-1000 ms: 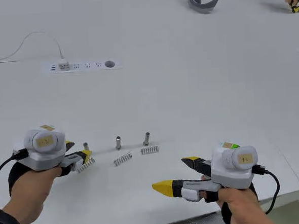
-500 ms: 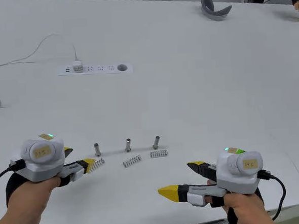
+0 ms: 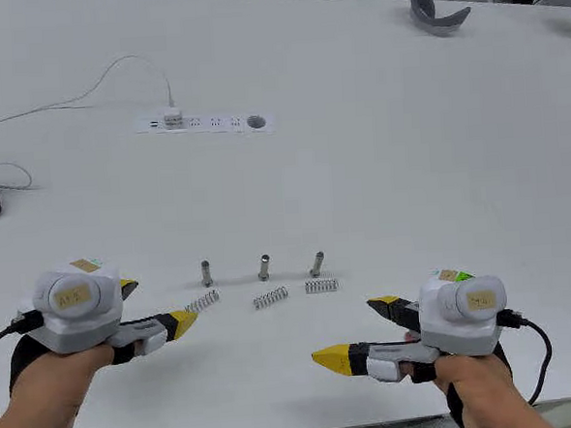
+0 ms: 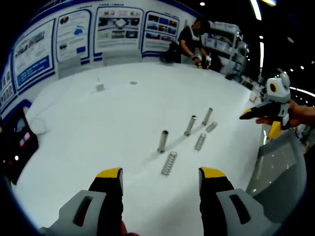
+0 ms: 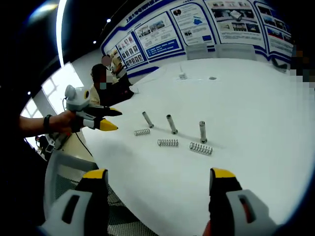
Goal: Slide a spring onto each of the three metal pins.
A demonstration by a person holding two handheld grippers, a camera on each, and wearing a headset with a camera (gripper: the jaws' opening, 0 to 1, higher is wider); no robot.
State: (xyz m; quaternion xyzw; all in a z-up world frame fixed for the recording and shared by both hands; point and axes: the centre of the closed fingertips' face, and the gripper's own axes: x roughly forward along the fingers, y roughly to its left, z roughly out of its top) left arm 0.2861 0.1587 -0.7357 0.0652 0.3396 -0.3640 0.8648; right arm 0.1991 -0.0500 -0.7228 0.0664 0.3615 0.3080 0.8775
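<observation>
left gripper (image 4: 161, 173) spread wide, empty, right gripper (image 5: 158, 173) spread wide, empty

The left gripper (image 3: 157, 302) is pulling back toward the lower left of the head view, its yellow tip leaving the leftmost spring (image 3: 202, 301) and opening a gap.

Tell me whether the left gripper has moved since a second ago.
Yes. The left gripper has drawn back toward the person: its jaws were at the leftmost spring, now they sit short of it.
</observation>
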